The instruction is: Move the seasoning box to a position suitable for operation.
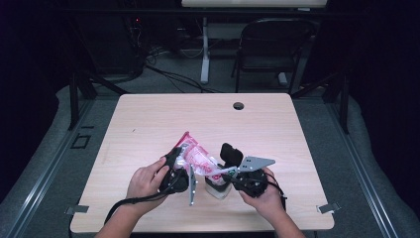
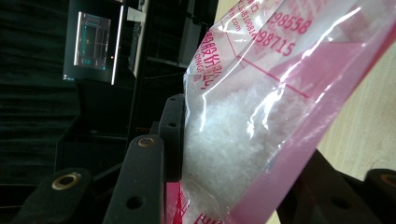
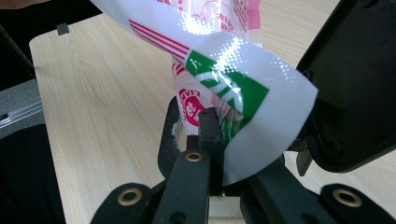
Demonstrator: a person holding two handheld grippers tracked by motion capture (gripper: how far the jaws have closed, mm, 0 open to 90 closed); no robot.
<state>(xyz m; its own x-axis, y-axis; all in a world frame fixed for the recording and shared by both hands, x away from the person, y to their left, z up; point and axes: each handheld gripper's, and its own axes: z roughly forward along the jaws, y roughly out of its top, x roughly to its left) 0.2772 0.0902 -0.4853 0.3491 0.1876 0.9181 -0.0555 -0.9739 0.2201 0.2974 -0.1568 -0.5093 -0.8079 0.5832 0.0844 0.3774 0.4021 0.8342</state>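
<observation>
High view: you hold a pink-printed plastic bag (image 1: 194,157) above the near middle of the wooden table (image 1: 148,124), stretched between both tools. Your left gripper (image 1: 179,166) clamps the bag's body; your right gripper (image 1: 224,171) pinches its lower corner, just above a small white cup (image 1: 218,189) standing on the table between your hands.

Left gripper view: the bag (image 2: 261,121) fills the gap between the black jaws, which press on it from both sides. White granules, sugar or salt by the look of them, are heaped inside behind the clear film; red printed digits run along the upper part.

Right gripper view: the jaws are clenched fully on a white flap of the bag (image 3: 233,102), marked with a green patch and red stripes. The flap bends over the jaws, and the cup's rim (image 3: 224,205) sits just beneath.

Progress, as a judgement: the bag is gripped, raised and brought over the cup, so positioning is done. Whether the corner is already open cannot be told; no granules are seen falling. Tearing or tilting to pour appears to remain.
</observation>
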